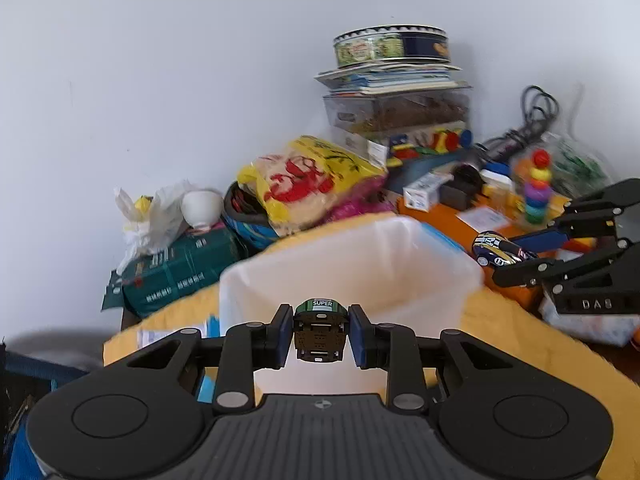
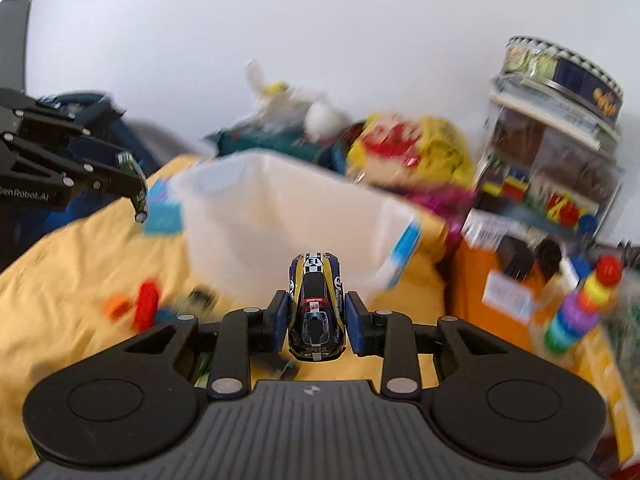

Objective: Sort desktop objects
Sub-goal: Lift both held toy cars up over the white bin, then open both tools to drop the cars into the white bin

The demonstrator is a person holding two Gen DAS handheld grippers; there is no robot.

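The left gripper (image 1: pixel 320 330) is clamped on a green toy car (image 1: pixel 320 330), its blue pads pressed to the car's sides; the underside faces the camera and a white label reads "SUPER". It hangs above the near rim of the white bin (image 1: pixel 400 248), whose open mouth lies clear in front of it. The right gripper (image 2: pixel 317 312) grips a dark blue and yellow toy car (image 2: pixel 316 308) marked "13" on the roof and "SPEED" at the near end, also raised just short of the bin's near wall.

The bin stands on a yellow cloth (image 1: pixel 560 344) that covers the table. Behind the bin, along the wall, clutter packs the far edge: a green box (image 1: pixel 180 276), a white bowl (image 1: pixel 202 208), a yellow bag (image 1: pixel 308 184) with red print, and a stack of clear boxes topped by a round tin (image 1: pixel 392 46). At the right edge stands a tower of coloured rings (image 1: pixel 538 188).

Only the right wrist view shows loose pieces on the cloth at the bin's left foot, among them a red piece (image 2: pixel 146 306) and an orange piece (image 2: pixel 117 306), too blurred to name, plus the lettering "GenRobot.AI" on the left gripper's side. The left wrist view alone shows "DAS" on the right gripper's body.
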